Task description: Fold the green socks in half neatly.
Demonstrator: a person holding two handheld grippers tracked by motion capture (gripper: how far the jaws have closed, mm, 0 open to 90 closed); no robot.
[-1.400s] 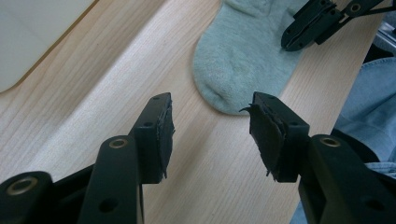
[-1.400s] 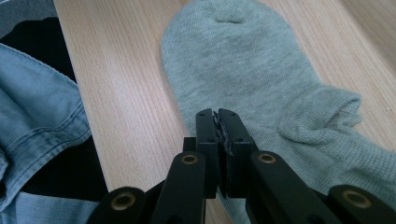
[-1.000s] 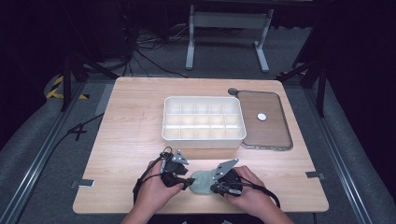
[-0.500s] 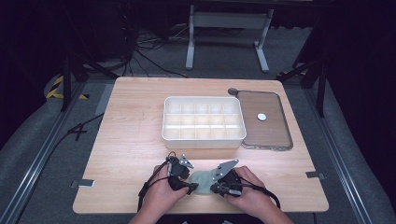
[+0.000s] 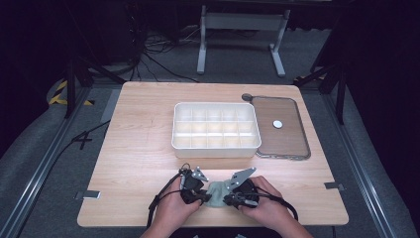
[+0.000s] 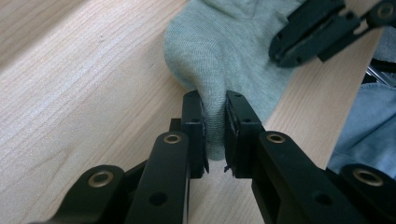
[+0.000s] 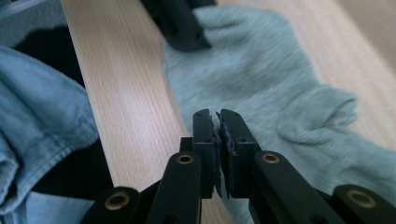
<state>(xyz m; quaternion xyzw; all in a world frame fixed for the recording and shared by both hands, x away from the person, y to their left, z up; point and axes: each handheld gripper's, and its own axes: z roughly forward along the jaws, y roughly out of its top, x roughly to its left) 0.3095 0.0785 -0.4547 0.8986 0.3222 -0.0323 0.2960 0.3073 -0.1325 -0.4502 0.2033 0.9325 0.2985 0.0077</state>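
Wood table (image 5: pixel 138 148) w/ sock (image 5: pixel 216 193), tray (image 5: pixel 216 147), lid (image 5: pixel 282 144).

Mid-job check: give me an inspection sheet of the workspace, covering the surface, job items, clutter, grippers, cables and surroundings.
Surface: light wooden table, bare at its left side.
Job's things: grey sock lying at the near edge between both grippers.
Clutter: white divided box at mid-table, compartments look empty; clear lid with a white dot, flat beside the box on its right.
Grippers: left gripper pinching a fold of the sock, its jaws having just been closing; right gripper nearly shut on the sock's edge.
Cables: black cable looping from the left gripper; another trails by the right hand.
Surroundings: dark floor, grey stand legs and loose cables behind the table.
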